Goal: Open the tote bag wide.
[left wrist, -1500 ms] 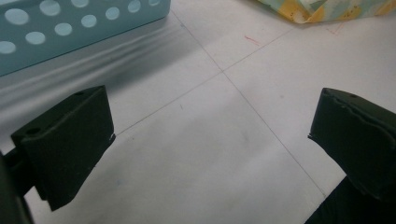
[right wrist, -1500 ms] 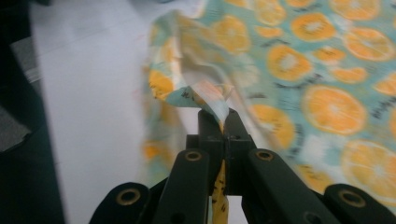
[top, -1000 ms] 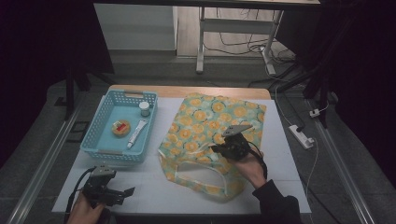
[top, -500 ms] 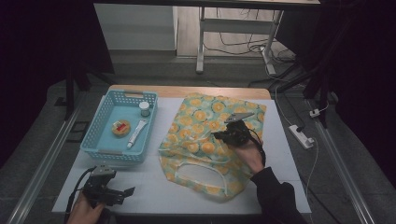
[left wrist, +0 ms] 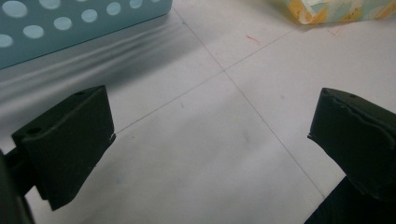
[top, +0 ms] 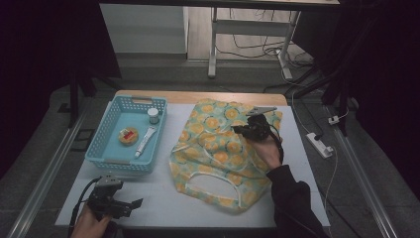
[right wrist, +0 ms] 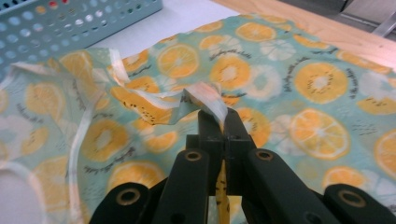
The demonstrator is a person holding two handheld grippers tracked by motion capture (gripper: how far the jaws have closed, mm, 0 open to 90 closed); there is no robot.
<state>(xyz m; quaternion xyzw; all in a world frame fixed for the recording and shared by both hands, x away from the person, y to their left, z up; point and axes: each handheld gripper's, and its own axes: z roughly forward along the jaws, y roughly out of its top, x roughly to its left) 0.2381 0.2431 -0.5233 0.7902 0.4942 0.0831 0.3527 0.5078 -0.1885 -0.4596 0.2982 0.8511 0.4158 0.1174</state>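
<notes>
A fruit-print cloth bag [top: 218,153] lies flat on the white table [top: 158,193], its handle loop toward the front edge. My right gripper [top: 241,130] is over the bag's far right part, shut on a white-edged fold of the bag [right wrist: 212,100] and lifting it into a ridge. My left gripper [top: 134,203] rests at the front left of the table, jaws wide apart with only bare table [left wrist: 210,154] between them.
A light blue basket [top: 106,156] stands left of the bag and holds a small white jar [top: 153,115], a round tin [top: 128,135] and a white tube [top: 144,141]. A power strip [top: 319,145] lies on the floor at the right.
My right gripper has moved away from the front edge toward the bag's far side, pulling the pinched fold along. The left gripper has stayed put.
</notes>
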